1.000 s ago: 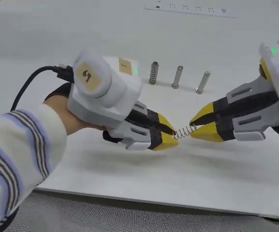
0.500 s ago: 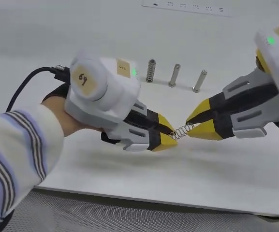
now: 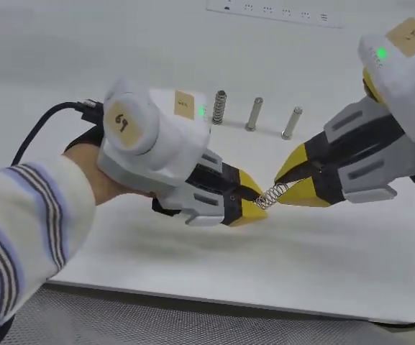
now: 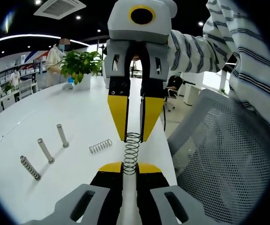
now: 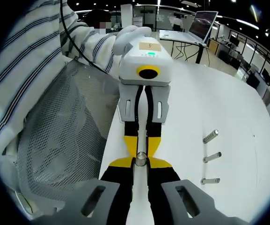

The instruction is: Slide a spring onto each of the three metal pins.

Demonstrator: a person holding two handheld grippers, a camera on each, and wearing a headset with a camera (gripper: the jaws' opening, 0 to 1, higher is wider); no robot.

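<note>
A small steel spring (image 3: 270,195) spans the gap between my two grippers above the white table (image 3: 193,266). My left gripper (image 3: 254,205) is shut on its near end (image 4: 131,154), and my right gripper (image 3: 282,187) is shut on the other end (image 5: 140,160). The two sets of yellow tips face each other almost nose to nose. Three upright metal pins stand further back: the left pin (image 3: 219,106) wears a spring, while the middle pin (image 3: 252,113) and right pin (image 3: 291,122) are bare. A second loose spring (image 4: 100,146) lies on the table near the pins.
A power strip (image 3: 275,13) lies at the table's far edge. The table's front edge (image 3: 214,300) runs just below the grippers, and a mesh chair (image 4: 214,159) sits beyond it. A potted plant (image 4: 81,65) stands further along the table.
The head camera has shifted a little. The right gripper has risen and tilted slightly; the spring stays held between both grippers.
</note>
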